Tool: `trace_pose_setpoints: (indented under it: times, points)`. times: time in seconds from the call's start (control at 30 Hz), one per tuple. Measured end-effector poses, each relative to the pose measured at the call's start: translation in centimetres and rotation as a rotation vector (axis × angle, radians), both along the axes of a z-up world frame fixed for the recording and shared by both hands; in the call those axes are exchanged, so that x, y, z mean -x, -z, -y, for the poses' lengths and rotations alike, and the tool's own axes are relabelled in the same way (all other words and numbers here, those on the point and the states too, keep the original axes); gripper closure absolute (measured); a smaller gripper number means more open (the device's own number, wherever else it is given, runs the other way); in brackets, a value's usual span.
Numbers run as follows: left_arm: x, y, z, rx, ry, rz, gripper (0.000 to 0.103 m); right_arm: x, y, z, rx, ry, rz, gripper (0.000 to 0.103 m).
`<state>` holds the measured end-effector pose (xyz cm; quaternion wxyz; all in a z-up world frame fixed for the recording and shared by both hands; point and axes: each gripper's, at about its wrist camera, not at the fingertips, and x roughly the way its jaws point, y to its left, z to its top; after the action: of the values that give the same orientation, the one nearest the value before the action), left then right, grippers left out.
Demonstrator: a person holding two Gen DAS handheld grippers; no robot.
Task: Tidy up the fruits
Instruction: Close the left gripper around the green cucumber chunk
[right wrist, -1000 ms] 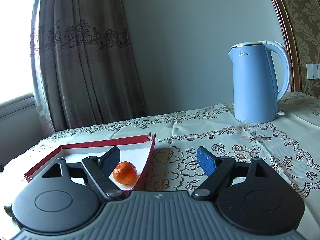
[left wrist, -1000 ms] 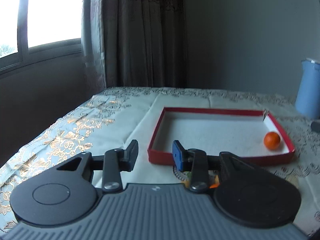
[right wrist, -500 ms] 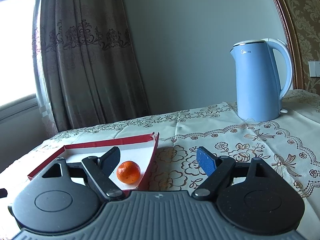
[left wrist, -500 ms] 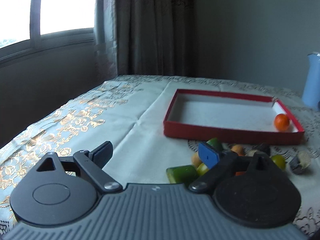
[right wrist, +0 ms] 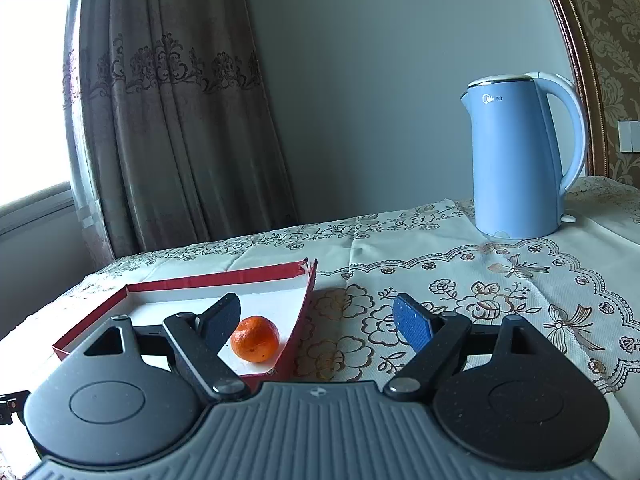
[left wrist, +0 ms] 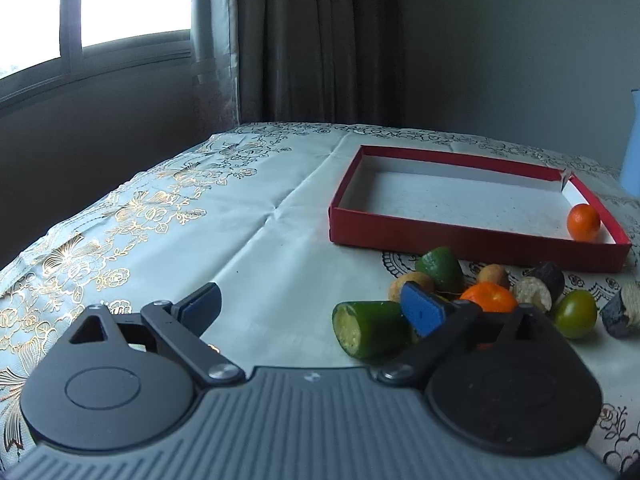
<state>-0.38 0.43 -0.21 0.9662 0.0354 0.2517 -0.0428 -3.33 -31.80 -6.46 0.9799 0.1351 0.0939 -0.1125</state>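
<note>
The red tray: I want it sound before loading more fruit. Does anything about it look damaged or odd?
Yes. The red tray has a torn far right corner: the two walls have split apart there, leaving a ragged edge, also seen from the left wrist. Only one orange lies inside, near that side wall.

My left gripper [left wrist: 314, 306] wide open, empty, over tablecloth [left wrist: 260, 240]. Fruit pile [left wrist: 460, 296] near right; red tray [left wrist: 460, 240] beyond w/ one tangerine [left wrist: 584, 222].

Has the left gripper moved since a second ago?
Yes. The left gripper has pulled back and opened: the red box now sits farther off, and the loose fruit pile is uncovered.
</note>
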Motion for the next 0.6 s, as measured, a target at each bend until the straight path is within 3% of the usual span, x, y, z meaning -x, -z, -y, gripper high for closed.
trace_pose_setpoints:
  times: [0.23,0.4,0.47,0.57,0.6]
  points:
    - [-0.7,0.0,-0.4,0.055,-0.010,-0.016,0.007,0.0,0.0,0.0,0.000,0.001,-0.003,0.019]
    - [-1.1,0.1,-0.7,0.101,0.007,-0.032,0.014,0.0,0.0,0.0,0.003,0.002,0.001,0.019]
    - [-0.9,0.1,-0.6,0.100,0.022,-0.023,0.021,0.0,0.0,0.0,0.002,0.001,0.000,0.019]
    - [-0.4,0.0,0.1,0.081,0.062,0.002,0.042,0.1,0.0,0.0,0.003,0.002,0.001,0.019]
    - [-0.3,0.0,0.4,0.064,0.071,0.012,0.045,0.1,0.0,0.0,0.002,0.001,0.001,0.019]
